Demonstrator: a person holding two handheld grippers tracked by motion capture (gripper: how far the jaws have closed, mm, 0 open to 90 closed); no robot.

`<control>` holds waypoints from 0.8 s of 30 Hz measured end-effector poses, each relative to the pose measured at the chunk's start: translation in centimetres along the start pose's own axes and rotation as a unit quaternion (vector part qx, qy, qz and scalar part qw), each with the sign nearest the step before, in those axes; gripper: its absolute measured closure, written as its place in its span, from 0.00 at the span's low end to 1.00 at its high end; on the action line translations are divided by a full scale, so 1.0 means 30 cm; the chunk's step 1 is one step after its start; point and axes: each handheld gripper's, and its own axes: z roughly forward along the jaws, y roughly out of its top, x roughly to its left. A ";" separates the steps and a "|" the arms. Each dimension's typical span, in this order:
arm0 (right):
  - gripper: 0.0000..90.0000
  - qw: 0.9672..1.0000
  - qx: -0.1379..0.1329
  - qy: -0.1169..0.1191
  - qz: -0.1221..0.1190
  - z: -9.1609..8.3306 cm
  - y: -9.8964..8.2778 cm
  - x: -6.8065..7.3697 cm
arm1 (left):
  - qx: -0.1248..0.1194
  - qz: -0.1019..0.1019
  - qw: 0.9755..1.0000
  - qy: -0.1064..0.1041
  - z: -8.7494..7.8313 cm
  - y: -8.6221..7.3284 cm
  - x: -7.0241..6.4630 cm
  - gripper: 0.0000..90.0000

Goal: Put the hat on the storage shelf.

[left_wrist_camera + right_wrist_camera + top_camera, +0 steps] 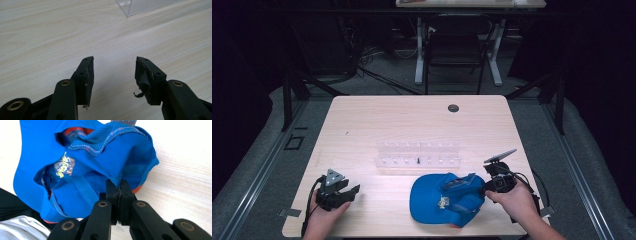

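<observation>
High view: the blue cap (444, 202) lies at lower centre of the tabletop (412, 120), the right hand-held gripper (486, 189) at its edge.

Left gripper view: left hand-held gripper (114, 72) parted, empty, apparently waiting.

Right gripper view: jaws clamped on the cap's rim, likely for lifting.

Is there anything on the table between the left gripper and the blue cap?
Nothing visible. Bare table lies between the open left gripper and the blue cap. The clear rack sits farther back, off that line. The right gripper pinches the cap's edge.

your surface (377, 125) is brightly lit from above, the room behind dark; both gripper views look soft and slightly blurred.
</observation>
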 end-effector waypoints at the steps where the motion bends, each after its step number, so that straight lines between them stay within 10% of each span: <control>1: 0.99 1.000 0.003 0.003 -0.001 -0.005 0.002 -0.001 | 0.000 0.000 1.000 0.000 0.000 0.000 0.000 0.56; 24: 1.00 0.998 -0.015 0.065 0.010 -0.129 0.049 0.028 | 0.000 0.001 1.000 0.000 -0.001 0.000 0.000 0.56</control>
